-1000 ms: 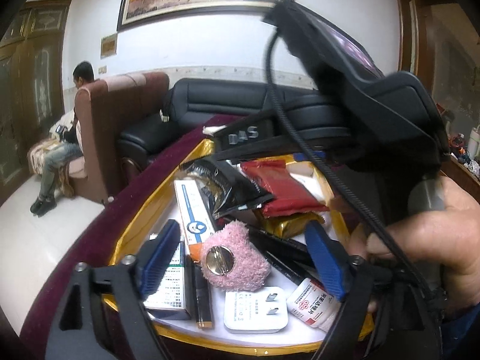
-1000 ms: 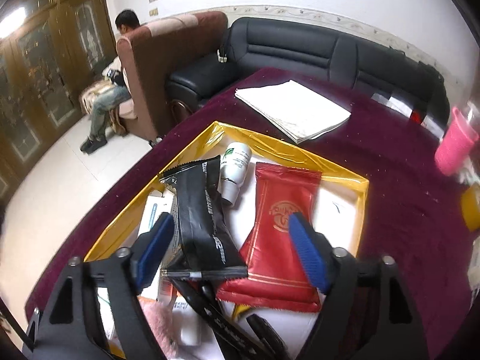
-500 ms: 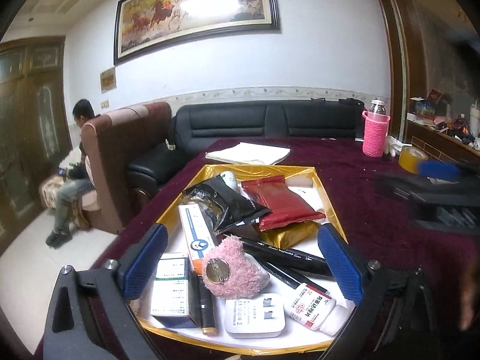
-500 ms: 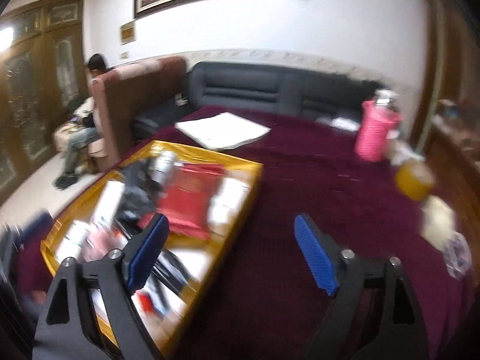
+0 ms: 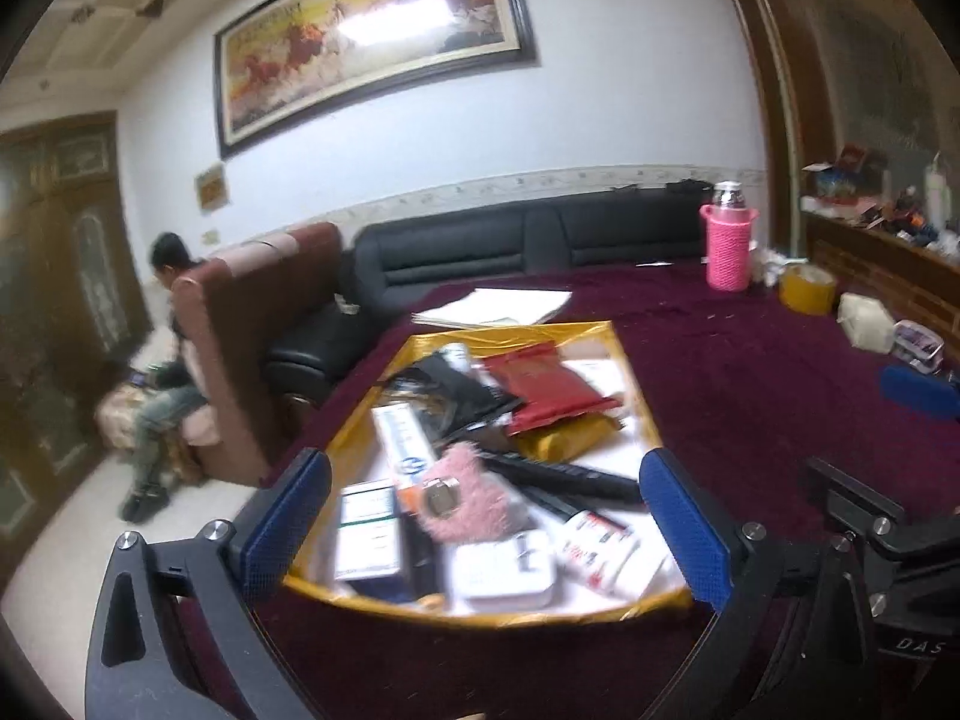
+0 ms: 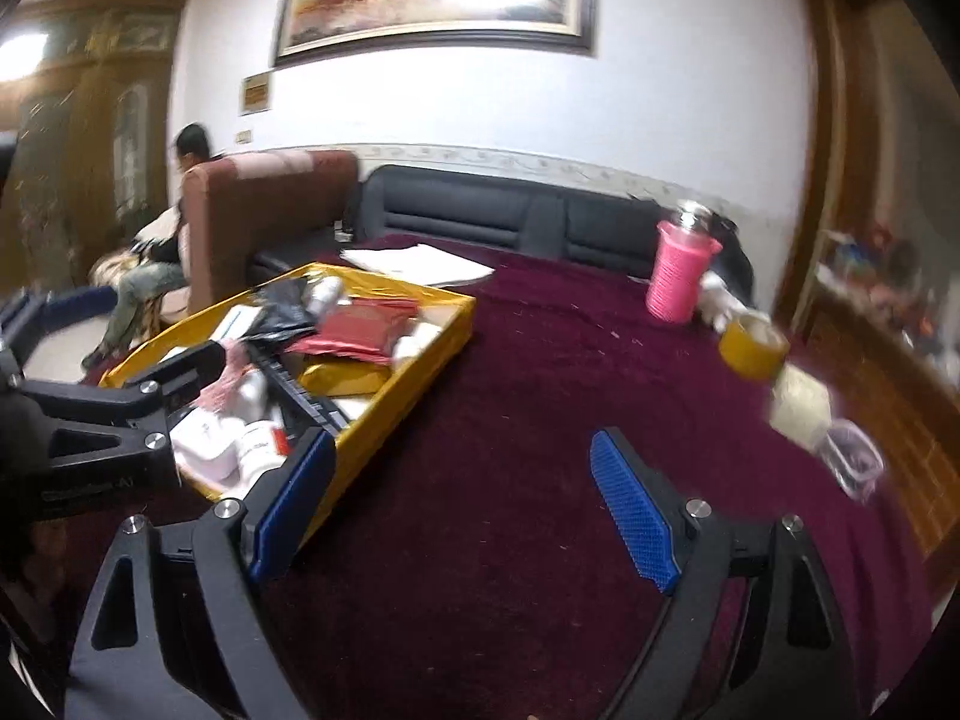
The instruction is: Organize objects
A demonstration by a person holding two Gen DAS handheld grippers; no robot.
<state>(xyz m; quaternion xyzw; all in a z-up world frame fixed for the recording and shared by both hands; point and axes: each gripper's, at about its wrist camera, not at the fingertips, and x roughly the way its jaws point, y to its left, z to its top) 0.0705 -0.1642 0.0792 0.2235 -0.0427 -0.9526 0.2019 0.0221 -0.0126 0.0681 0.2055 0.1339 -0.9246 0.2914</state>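
While the left tool [image 5: 480, 531] gapes wide and empty over the tray [image 5: 636, 372] at lower centre, the right tool [image 6: 462, 510] hangs equally open above bare tabletop [image 6: 540, 372].

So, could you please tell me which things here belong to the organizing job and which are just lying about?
Job:
gold-rimmed tray
red foil packet
fluffy pink pouch
white plug adapter

Lying about:
pink knitted bottle
yellow tape roll
white paper stack

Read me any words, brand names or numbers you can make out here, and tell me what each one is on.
"DAS": right gripper body, seen in the left wrist view.
White tube in the gold tray: red print, blurred.
Long white box: blue logo, unreadable.
Painting: calligraphy too blurred.
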